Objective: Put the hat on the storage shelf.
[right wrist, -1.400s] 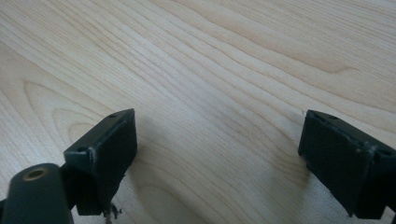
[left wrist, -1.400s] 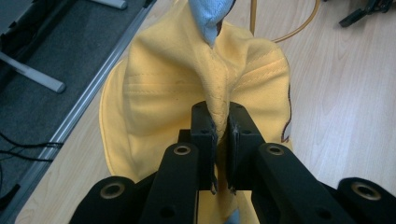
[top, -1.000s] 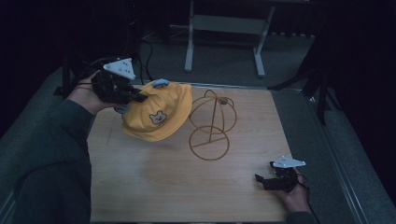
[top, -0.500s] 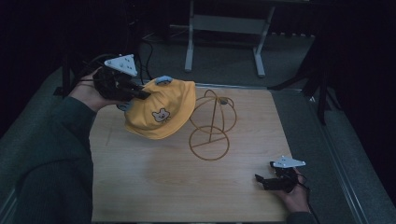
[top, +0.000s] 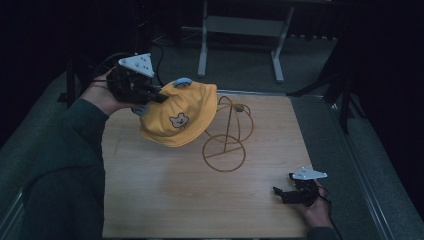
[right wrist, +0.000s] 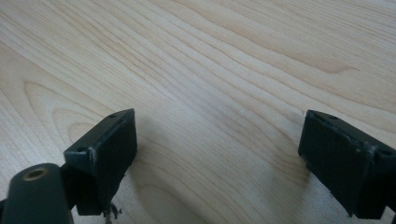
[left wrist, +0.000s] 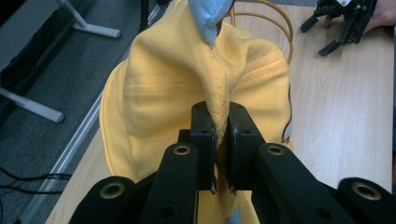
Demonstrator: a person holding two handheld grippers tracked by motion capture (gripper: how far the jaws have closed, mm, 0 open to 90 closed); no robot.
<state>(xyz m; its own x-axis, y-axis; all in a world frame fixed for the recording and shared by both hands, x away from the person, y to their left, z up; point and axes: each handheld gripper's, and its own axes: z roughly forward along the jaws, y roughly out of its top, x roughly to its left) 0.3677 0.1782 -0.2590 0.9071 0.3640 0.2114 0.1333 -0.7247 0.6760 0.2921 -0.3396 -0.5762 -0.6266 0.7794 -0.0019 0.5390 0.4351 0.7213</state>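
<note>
Start at the left of the high view. Your left gripper [top: 150, 94] is up in the upper left, and its jaws are pinched tight on a fold of the yellow hat [top: 181, 119]. In the left gripper view you can see the fold of the yellow hat [left wrist: 219, 100] squeezed between the two black jaws of the left gripper [left wrist: 220, 140], with a little blue ear [left wrist: 210, 16] sticking up at the top of the frame.

The hat hangs in the air, a bit above the wooden table [top: 165, 200]. It has a small bear face on it. The hat sits just to the right of your left gripper, so the left hand is the near one.

Now look a little more to the right. The gold wire stand [top: 227, 137] is just beside the hat, and the hat's right edge covers part of the wire loops. I think the hat has to go to the right and up over the round top of the stand, so keep its open side facing the wire.

Far in the lower right of the frame, your right gripper [top: 282, 192] rests on the table, well apart from the hat and the stand. In the right gripper view its jaws are wide apart over the bare wooden table [right wrist: 224, 60], holding nothing.
</note>
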